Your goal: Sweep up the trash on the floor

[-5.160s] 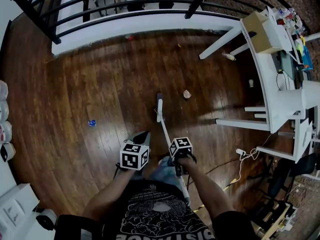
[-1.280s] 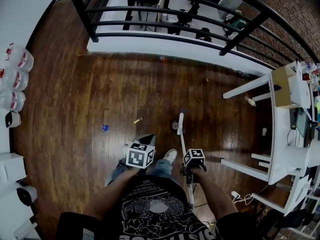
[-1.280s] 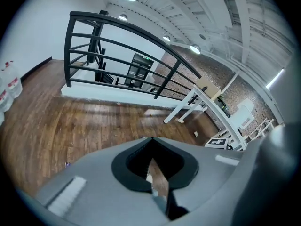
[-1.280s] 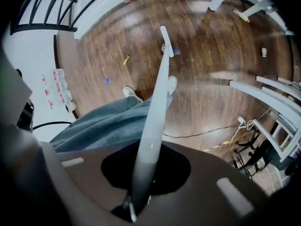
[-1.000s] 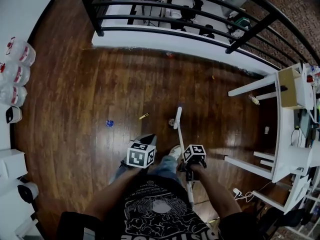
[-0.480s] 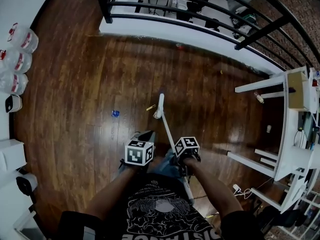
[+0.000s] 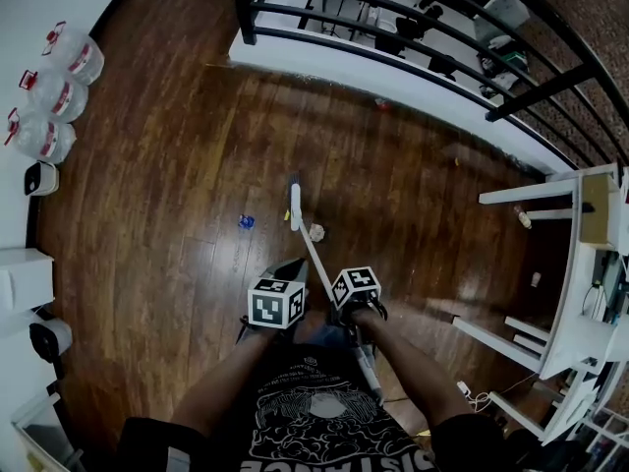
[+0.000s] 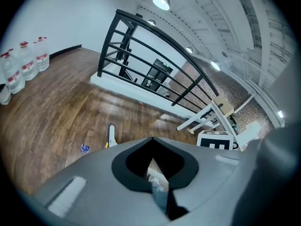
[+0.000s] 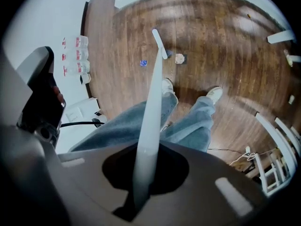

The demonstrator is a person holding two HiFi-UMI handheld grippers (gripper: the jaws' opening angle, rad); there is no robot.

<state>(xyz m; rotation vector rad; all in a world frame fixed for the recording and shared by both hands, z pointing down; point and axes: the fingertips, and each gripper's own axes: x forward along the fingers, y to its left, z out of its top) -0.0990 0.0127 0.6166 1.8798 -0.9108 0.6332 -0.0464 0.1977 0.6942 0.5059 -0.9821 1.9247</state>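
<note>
A white broom runs from my right gripper [image 7: 346, 308] out to its head [image 7: 295, 205] on the dark wood floor. The right gripper [image 9: 146, 161] is shut on the broom handle [image 9: 151, 102]. A crumpled paper ball [image 7: 316, 232] lies just right of the head [image 9: 159, 44]. A blue wrapper [image 7: 246, 221] lies a short way left of it, and a small yellow scrap [image 7: 287, 218] sits against the head. My left gripper [image 7: 293, 264] hangs beside the right one with its tips touching, shut [image 8: 151, 140]. The broom head [image 8: 112, 136] and blue wrapper [image 8: 84, 148] lie ahead of it.
Several water jugs [image 7: 54, 91] stand by the left wall above white boxes [image 7: 20, 283]. A black railing [image 7: 413, 18] on a white kerb runs along the far side. A white desk [image 7: 580, 264] and a floor cable [image 7: 472, 391] are at the right. The person's legs [image 9: 188, 121] stand under the broom.
The broom head has swept left across the floor toward the blue wrapper. The paper ball, earlier left of the head, now lies on its right. The person has turned left.
</note>
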